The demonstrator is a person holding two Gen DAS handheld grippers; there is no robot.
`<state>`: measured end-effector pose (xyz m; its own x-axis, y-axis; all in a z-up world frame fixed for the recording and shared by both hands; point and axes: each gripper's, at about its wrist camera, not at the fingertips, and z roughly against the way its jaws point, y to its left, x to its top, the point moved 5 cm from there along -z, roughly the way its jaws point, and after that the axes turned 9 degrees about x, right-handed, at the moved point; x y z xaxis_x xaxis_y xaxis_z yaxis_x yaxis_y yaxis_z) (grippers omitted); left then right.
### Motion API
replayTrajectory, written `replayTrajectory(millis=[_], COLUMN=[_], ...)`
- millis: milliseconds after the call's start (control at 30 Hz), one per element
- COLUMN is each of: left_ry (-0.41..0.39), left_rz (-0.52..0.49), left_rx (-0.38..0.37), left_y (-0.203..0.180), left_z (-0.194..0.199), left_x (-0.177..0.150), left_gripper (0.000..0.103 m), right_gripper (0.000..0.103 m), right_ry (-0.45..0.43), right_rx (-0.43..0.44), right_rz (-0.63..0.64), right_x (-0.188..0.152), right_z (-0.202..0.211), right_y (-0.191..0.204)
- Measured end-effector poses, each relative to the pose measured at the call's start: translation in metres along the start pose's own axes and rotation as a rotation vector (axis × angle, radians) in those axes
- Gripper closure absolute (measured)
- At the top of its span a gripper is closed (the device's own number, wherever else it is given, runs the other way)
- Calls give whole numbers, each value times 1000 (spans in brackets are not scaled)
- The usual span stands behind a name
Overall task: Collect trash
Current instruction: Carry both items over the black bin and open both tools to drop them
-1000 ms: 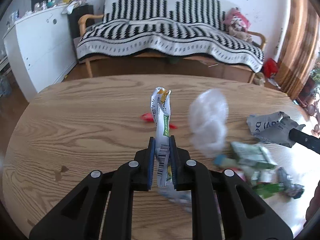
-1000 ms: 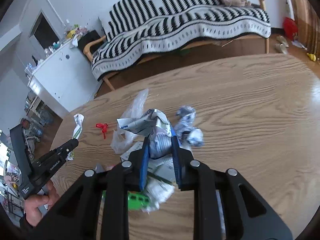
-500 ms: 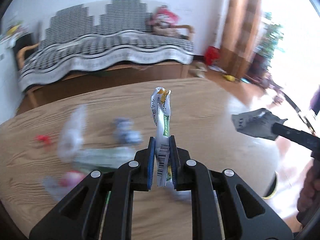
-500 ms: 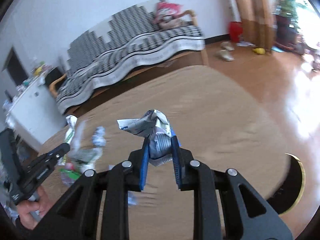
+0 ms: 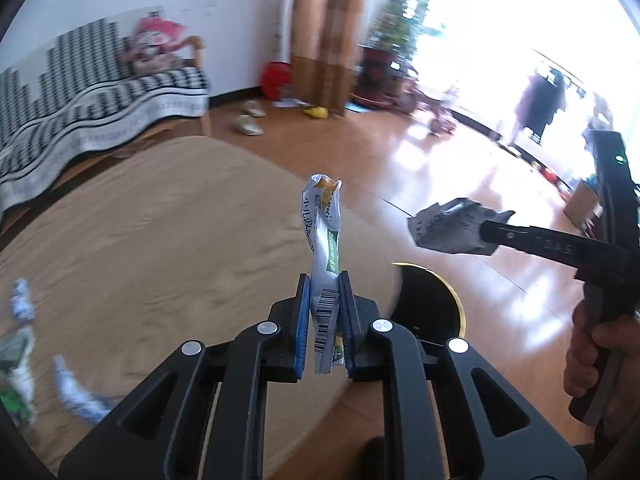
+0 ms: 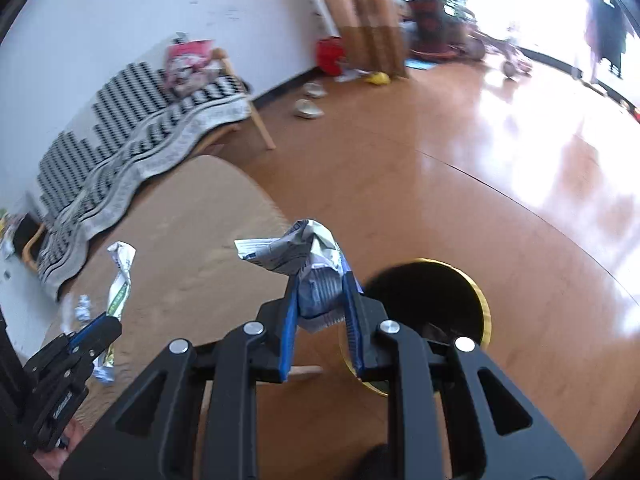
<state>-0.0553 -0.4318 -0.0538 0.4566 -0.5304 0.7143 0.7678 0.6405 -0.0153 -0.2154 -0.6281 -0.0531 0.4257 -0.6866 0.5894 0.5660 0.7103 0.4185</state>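
Observation:
My left gripper [image 5: 323, 312] is shut on a twisted white and green wrapper [image 5: 322, 232] and holds it above the table's right edge. It also shows in the right wrist view [image 6: 120, 280]. My right gripper [image 6: 318, 312] is shut on a crumpled grey and white wrapper [image 6: 298, 256], held in the air past the table's edge; this wrapper shows in the left wrist view [image 5: 448, 228] too. A black trash bin with a gold rim [image 6: 432, 296] stands on the floor just beyond and below both grippers, also in the left wrist view [image 5: 432, 304].
The round wooden table [image 5: 160, 240] lies to the left, with several pieces of trash [image 5: 20, 344] at its left side. A striped sofa [image 5: 100, 92] stands behind it. Open wood floor [image 6: 500, 168] spreads to the right, with plants and curtains beyond.
Both grippers have swung right from over the trash pile to the table's right edge, each keeping its wrapper. The trash bin has come into view below them.

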Motion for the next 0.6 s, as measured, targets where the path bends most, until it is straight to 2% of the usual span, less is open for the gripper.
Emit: replayTrajectory(millis=[133,300,433,600], left_ry=[22,57,81,94], left_rz=[-50,-93,-109,-116], left_rx=[-63,-111,-133,-149], left_y=[-42,-82,-99,-112], left_z=[-21,-46,-61,-71], left_x=[-5,-10,-12,-13], left_gripper=[90,90,90,90], right_gripper=[81,81,81,81], right_ry=[61,146,170,165], right_rx=[-70,-110,-115,-114], right_rz=[-59,-117,-150,-173], right_x=[-16,-35,-41,-39], right_z=[-4,-18,-22,-20], right_y=[-54,-96,-115,-120])
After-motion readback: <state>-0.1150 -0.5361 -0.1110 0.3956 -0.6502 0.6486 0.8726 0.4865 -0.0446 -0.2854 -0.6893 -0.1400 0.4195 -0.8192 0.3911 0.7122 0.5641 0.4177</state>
